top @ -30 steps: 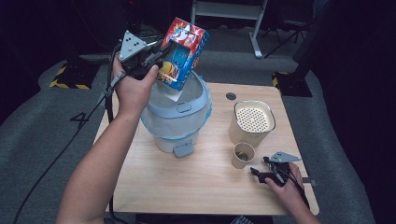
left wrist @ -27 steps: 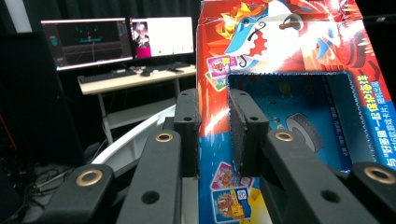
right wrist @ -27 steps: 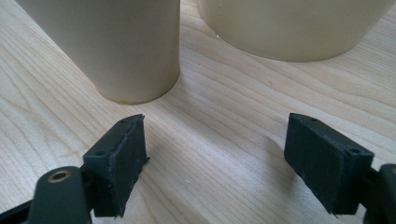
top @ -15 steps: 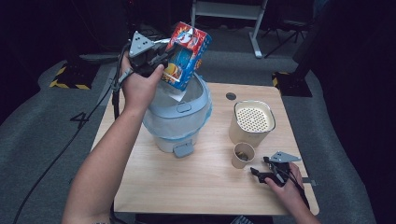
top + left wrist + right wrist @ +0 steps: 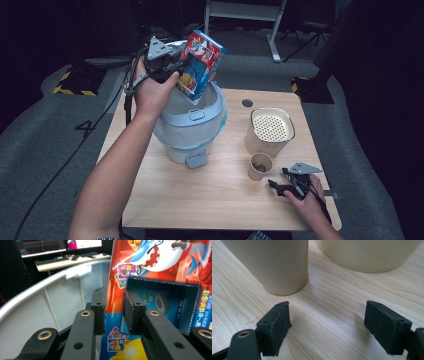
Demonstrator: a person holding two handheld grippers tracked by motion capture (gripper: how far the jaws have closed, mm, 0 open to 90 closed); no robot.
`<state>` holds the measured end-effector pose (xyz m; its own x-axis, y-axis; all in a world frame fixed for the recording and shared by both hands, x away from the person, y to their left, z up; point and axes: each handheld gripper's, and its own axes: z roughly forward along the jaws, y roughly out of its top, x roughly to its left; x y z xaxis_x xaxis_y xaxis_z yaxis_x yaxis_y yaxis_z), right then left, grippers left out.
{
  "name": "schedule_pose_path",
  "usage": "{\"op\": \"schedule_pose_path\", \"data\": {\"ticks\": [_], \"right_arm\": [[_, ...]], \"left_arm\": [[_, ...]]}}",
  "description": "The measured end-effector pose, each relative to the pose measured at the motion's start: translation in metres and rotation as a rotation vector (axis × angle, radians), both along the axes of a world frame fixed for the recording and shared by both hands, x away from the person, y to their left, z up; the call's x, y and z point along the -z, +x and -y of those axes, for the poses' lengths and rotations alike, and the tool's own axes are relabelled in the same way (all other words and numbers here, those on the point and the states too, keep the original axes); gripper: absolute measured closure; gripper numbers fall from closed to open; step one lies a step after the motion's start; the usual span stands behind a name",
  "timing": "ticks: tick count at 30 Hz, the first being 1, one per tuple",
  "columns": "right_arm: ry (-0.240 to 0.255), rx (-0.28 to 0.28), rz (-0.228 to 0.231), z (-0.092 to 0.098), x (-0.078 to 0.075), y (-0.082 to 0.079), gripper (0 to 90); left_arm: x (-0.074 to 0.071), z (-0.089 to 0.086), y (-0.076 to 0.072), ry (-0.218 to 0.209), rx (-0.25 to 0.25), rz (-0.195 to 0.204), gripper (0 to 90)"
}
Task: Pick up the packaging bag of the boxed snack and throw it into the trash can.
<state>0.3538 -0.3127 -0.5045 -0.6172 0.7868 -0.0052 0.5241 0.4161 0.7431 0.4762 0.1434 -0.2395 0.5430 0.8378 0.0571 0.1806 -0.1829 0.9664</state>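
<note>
A colourful cartoon box (image 5: pixel 202 62), red and blue with a shark on it, hangs tilted over a pale blue-grey bin (image 5: pixel 190 120) lined with a bag. My left gripper (image 5: pixel 180 67) is shut on the box's edge. In the left gripper view its pads (image 5: pixel 98 307) pinch the box (image 5: pixel 155 265) wall, with the bin's white curved wall (image 5: pixel 57 297) behind. The box's lower corner dips at the bin's top opening. My right gripper (image 5: pixel 274 186) rests open on the table. In the right gripper view, the right gripper (image 5: pixel 327 322) has nothing between its jaws.
A small paper cup (image 5: pixel 260 166) stands just ahead of the right gripper, seen close as the cup (image 5: pixel 279 265). A beige container (image 5: pixel 270 131) with a perforated top stands behind it. The wooden table (image 5: pixel 210 200) has a round hole at its far side.
The left hand has carried the box slightly right and down, closer to the bin's opening. The right hand and gripper have stayed put.
</note>
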Motion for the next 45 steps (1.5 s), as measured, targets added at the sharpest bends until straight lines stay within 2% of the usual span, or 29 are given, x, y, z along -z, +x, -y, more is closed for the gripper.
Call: {"op": "schedule_pose_path", "data": {"ticks": [6,14,17,19,23,28,31,37,41,45], "right_arm": [[0.002,-0.001,0.0,0.0,0.0,0.0,20.8],[0.0,0.0,0.0,0.0,0.0,0.0,20.8],[0.0,-0.001,0.0,0.0,0.0,0.0,20.8],[0.0,-0.001,0.001,0.0,0.0,0.0,20.8],[-0.001,-0.001,0.0,0.0,0.0,0.0,20.8],[-0.001,0.0,0.0,0.0,0.0,0.0,20.8],[-0.001,-0.001,0.001,0.0,0.0,0.0,20.8],[0.001,-0.002,0.001,0.0,0.0,0.0,20.8],[-0.001,-0.001,0.001,0.0,0.0,0.0,20.8],[-0.001,-0.001,0.0,0.0,0.0,0.0,20.8]], "left_arm": [[0.007,0.002,-0.004,0.031,0.012,-0.033,73.7],[0.014,0.001,-0.007,0.065,-0.003,-0.043,74.0],[0.016,-0.002,-0.007,0.045,-0.006,-0.048,73.5],[0.017,-0.005,-0.008,0.031,-0.007,-0.062,70.0],[0.018,-0.007,-0.011,0.026,0.006,-0.081,53.4],[0.013,-0.01,-0.019,0.013,0.026,-0.079,50.4],[0.01,-0.011,-0.027,-0.002,0.051,-0.075,49.2],[0.008,-0.017,-0.049,0.011,0.117,-0.079,46.3],[0.008,-0.024,-0.067,-0.007,0.141,-0.073,45.4],[0.012,-0.028,-0.084,0.009,0.162,-0.078,45.1]]}}
